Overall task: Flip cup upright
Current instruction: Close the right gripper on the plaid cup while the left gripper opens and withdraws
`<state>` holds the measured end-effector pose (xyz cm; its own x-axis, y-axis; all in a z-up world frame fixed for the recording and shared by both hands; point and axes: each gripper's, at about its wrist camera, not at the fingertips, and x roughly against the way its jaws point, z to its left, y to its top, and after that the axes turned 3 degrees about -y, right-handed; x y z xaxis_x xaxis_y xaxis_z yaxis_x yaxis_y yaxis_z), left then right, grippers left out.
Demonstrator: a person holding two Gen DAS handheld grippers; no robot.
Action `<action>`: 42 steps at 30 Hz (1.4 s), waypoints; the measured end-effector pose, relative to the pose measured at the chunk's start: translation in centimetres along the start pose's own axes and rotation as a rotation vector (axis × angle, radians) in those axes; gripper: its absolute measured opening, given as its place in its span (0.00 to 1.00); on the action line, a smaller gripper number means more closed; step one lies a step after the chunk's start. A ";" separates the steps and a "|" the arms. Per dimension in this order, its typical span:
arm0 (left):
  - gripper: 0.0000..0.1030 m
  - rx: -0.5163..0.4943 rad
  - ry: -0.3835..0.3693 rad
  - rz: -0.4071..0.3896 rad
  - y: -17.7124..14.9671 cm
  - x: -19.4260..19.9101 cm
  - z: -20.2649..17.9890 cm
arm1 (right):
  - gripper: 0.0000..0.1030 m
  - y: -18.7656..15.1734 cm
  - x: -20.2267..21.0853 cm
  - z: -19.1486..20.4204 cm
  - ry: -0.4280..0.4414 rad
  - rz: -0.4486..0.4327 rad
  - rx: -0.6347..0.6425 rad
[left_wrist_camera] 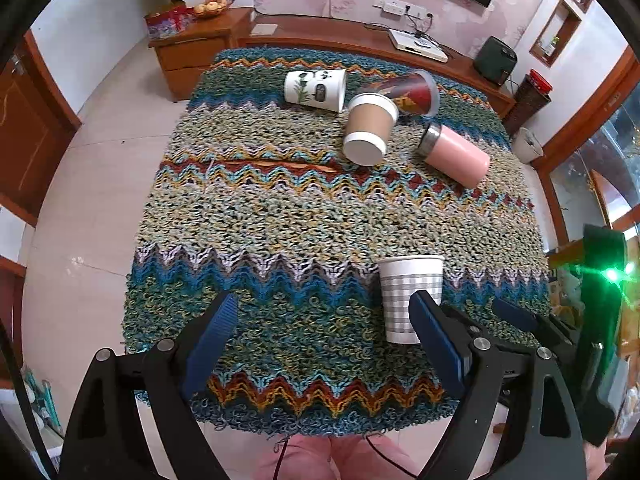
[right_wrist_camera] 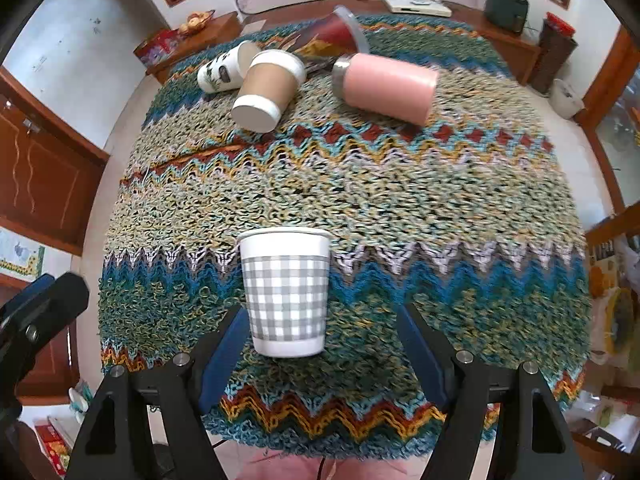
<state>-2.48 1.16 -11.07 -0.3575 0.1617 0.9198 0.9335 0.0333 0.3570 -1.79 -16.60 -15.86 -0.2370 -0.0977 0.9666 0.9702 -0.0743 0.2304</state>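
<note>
Standing upright near the front edge of the desk point(right_wrist_camera: 400, 208), the gingham cup point(right_wrist_camera: 286, 296) is framed by the released right gripper point(right_wrist_camera: 320, 340).

The left gripper point(left_wrist_camera: 324, 328) is likewise spread, holding nothing. Four cups (brown paper cup point(right_wrist_camera: 266, 88) among them) are seen lying at the far side; the next one should be gripped mid-wall and rotated gently.

Five cups: one upright point(right_wrist_camera: 286, 292), four lying point(right_wrist_camera: 267, 88).
</note>
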 end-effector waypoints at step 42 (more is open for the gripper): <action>0.87 0.060 -0.006 0.038 -0.8 -1.6 3.3 | 0.61 3.3 -7.9 5.2 0.042 0.222 0.130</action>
<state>-2.61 4.09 -13.36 -0.3214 0.1701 0.9315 0.9465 0.0856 0.3110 3.55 -10.90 -22.17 -0.0164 -0.1385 0.9902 0.9963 0.0812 0.0279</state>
